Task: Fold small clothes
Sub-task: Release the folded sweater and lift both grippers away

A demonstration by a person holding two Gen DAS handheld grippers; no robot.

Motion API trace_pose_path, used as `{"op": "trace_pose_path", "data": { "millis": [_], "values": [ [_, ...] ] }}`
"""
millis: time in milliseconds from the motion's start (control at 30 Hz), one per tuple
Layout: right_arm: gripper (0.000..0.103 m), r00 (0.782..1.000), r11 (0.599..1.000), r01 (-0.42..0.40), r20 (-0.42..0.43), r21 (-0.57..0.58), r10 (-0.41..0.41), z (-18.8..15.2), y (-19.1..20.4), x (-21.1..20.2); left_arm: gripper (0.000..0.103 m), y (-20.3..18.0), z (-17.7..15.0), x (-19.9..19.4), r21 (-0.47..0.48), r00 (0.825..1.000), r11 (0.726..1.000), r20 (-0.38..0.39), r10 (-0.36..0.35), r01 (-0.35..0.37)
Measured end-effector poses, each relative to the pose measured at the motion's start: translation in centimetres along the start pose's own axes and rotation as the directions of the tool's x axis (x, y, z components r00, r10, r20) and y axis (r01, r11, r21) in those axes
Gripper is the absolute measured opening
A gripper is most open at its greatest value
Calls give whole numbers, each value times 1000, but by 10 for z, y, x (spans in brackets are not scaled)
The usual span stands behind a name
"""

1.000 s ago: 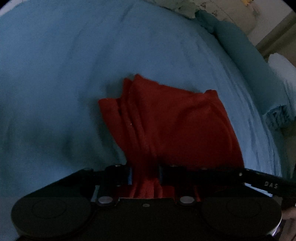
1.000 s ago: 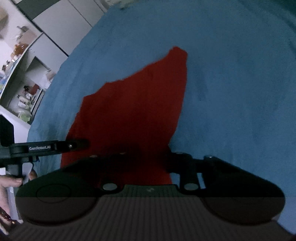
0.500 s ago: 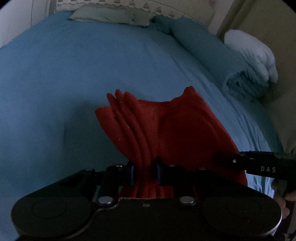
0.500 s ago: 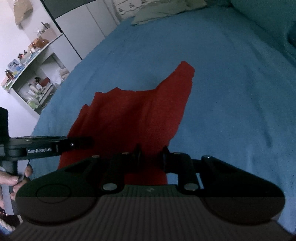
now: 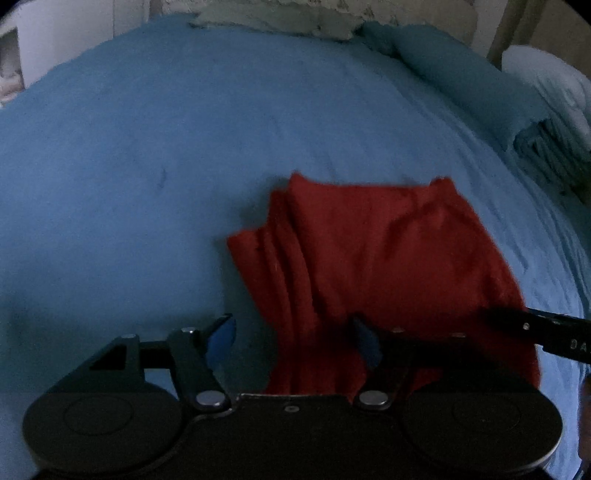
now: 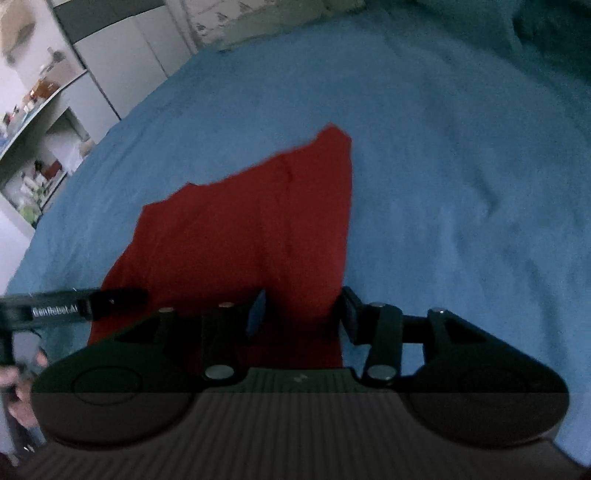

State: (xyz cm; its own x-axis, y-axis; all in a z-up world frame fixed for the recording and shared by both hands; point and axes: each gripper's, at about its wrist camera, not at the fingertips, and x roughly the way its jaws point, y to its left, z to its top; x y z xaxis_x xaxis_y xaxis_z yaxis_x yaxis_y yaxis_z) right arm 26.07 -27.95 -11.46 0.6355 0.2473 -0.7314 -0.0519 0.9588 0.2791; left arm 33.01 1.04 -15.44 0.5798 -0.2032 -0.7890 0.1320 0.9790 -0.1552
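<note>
A small red garment (image 5: 373,258) lies on the blue bedspread (image 5: 147,147), bunched in pleats along its left edge. My left gripper (image 5: 295,338) is open, its jaws spread on either side of the garment's near left edge, holding nothing. In the right wrist view the red garment (image 6: 243,229) lies flat, running to a point at the far end. My right gripper (image 6: 301,314) is open, its jaws spread around the garment's near right edge. Each gripper shows at the side of the other's view.
A rolled blue blanket (image 5: 461,74) and a white pillow (image 5: 546,81) lie at the bed's far right. A pale pillow (image 5: 277,18) lies at the headboard. White cupboards and shelves (image 6: 55,103) stand left of the bed.
Both grippers were shut on the red garment's near edge and have opened. The garment has dropped and now lies on the bed.
</note>
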Motion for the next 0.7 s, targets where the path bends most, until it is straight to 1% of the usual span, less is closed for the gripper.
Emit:
{"op": "trace_pose_path", "data": {
  "millis": [67,133,200,233,267,300,333,367,400,467,533,600,700],
  "values": [
    [75,999,1000,21,30,-18,-20,5,5,-17,72,4,8,-25,-6,999,1000,54,-3,4],
    [82,998,1000,16,68,-12,-15,9,9,-42,73,2,14,-51,-17,996,1000,84,-17,18],
    [83,994,999,28,103,-25,-25,12,18,-70,74,-2,18,-79,-17,994,1000,113,-8,10],
    [88,992,999,29,120,-42,-24,13,24,-86,76,-4,19,-96,-15,991,1000,133,-2,4],
    [97,991,998,35,132,-55,-28,14,30,-99,80,-6,20,-111,-13,988,1000,153,1,1],
    [103,987,997,49,153,-68,-38,13,37,-120,92,-8,20,-129,-12,985,1000,173,8,-6],
    [103,983,995,60,177,-75,-46,13,44,-140,101,-11,19,-150,-15,980,1000,200,18,-15],
    [103,979,994,68,199,-82,-50,11,50,-159,103,-14,17,-168,-18,972,1000,232,28,-25],
    [103,973,993,77,224,-86,-56,9,56,-180,103,-17,13,-189,-18,963,999,265,40,-36],
    [103,966,991,103,245,-88,-78,9,73,-214,103,-23,7,-219,-13,955,998,292,62,-61],
    [103,962,988,133,249,-81,-109,3,84,-248,103,-27,-6,-247,-16,950,994,294,110,-111],
    [103,961,986,151,247,-76,-128,-8,94,-276,103,-32,-23,-270,-13,947,990,290,140,-142],
    [103,961,980,182,223,-79,-161,-29,106,-309,103,-38,-55,-298,-15,945,989,291,147,-149]
  ]
}}
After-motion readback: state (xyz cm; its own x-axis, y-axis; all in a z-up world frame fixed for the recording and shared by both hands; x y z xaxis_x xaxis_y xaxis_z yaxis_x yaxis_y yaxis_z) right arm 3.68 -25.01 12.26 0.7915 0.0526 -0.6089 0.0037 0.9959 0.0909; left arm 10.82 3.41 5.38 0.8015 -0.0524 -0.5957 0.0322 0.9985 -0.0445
